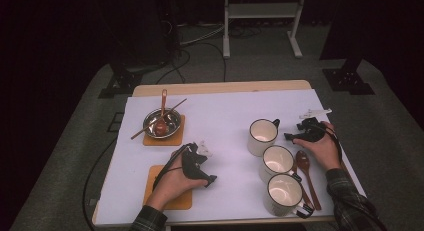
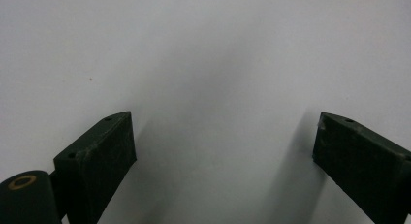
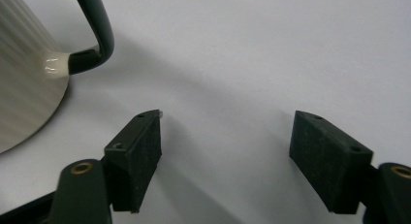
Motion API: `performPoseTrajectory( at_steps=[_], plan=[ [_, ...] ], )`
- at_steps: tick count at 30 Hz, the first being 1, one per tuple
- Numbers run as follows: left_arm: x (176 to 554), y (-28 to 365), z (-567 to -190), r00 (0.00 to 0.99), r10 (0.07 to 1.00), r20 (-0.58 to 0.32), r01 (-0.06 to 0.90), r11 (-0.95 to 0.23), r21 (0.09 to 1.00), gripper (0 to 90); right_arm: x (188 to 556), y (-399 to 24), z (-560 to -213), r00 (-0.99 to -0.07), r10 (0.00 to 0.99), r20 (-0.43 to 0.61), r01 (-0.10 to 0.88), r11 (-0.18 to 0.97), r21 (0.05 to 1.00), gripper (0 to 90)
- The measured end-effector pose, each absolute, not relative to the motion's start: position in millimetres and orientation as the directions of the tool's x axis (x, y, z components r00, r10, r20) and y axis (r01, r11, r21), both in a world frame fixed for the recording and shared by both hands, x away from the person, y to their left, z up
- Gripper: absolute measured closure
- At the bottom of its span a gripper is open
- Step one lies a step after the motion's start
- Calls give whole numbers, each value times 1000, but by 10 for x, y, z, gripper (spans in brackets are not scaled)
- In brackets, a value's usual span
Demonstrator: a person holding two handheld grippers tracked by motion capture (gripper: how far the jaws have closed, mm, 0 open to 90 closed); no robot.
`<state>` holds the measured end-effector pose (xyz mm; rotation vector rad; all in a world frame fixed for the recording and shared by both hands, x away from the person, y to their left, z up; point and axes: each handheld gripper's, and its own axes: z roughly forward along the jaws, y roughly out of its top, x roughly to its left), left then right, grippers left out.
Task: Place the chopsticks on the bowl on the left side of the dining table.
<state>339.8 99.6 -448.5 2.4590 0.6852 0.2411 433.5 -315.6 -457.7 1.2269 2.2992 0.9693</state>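
Three white mugs with dark rims stand in a slanting row at the right: a far mug [image 1: 262,136], a middle mug [image 1: 276,161] and a near mug [image 1: 283,193]. My right gripper [image 1: 291,136] lies just right of the far mug, pointing at its handle. In the right gripper view its jaws [image 3: 225,156] stand open over bare white table, with the far mug [image 3: 24,78] and its dark handle [image 3: 94,35] up at the left, untouched. My left gripper [image 1: 209,180] rests low near the table's middle front. In the left gripper view it [image 2: 223,161] is open with nothing between its fingers.
A metal bowl [image 1: 172,118] with a brown spoon in it sits on an orange coaster [image 1: 179,132] at the far left, a chopstick across it. A second orange coaster [image 1: 182,200] lies under my left hand. Two wooden spoons [image 1: 305,167] lie right of the mugs.
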Motion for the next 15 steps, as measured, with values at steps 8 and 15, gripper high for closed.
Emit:
performPoseTrajectory(
  at_steps=[8,15],
  plan=[
    [3397,991,-4490,851,525,21,422,-706,569,58,4267,-3238,-4419,-541,840,25,578,350,737,343],
    [3402,980,-4486,849,528,19,428,-709,560,57,4156,-3366,-4307,-526,850,37,585,329,741,413]
  ],
)
